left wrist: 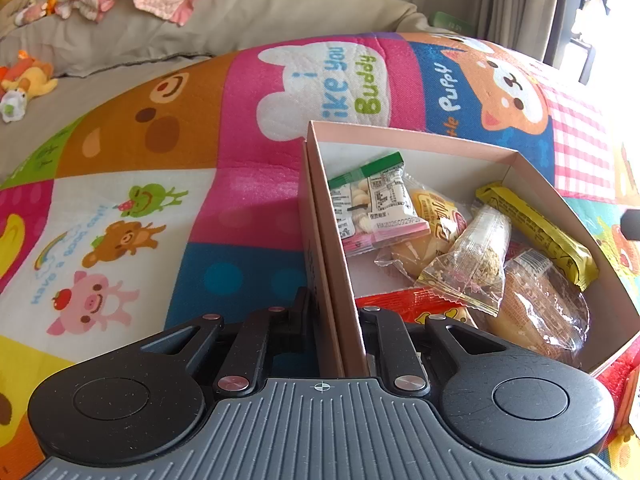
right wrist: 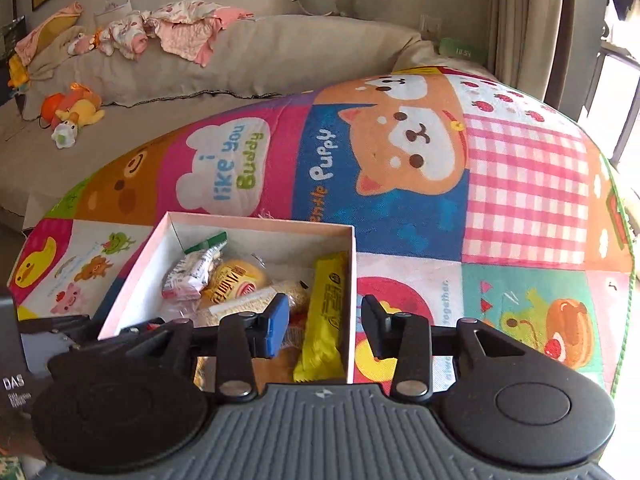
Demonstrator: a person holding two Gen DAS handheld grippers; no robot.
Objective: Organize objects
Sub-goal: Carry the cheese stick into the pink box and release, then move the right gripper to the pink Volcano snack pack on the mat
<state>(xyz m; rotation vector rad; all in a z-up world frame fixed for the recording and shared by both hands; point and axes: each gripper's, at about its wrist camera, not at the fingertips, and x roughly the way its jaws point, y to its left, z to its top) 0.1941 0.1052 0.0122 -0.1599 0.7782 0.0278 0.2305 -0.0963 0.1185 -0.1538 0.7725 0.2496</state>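
A pink cardboard box (left wrist: 420, 136) stands open on the play mat, with several wrapped snacks in it. Among them are a green-topped packet (left wrist: 372, 200), a long yellow bar (left wrist: 536, 232), a clear bag of grains (left wrist: 476, 260) and a wrapped bun (left wrist: 540, 312). My left gripper (left wrist: 334, 308) is shut on the box's left wall, one finger inside and one outside. In the right wrist view the same box (right wrist: 260, 220) lies lower left. My right gripper (right wrist: 326, 312) hovers open over the box's right side, above the yellow bar (right wrist: 324, 320), with nothing between its pads.
The colourful cartoon play mat (right wrist: 520, 200) spreads to the right of the box. Behind it is a beige sofa (right wrist: 280, 60) with baby clothes (right wrist: 180, 36) and a plush toy (right wrist: 72, 112). Curtains (right wrist: 520, 20) and a bright window stand at the far right.
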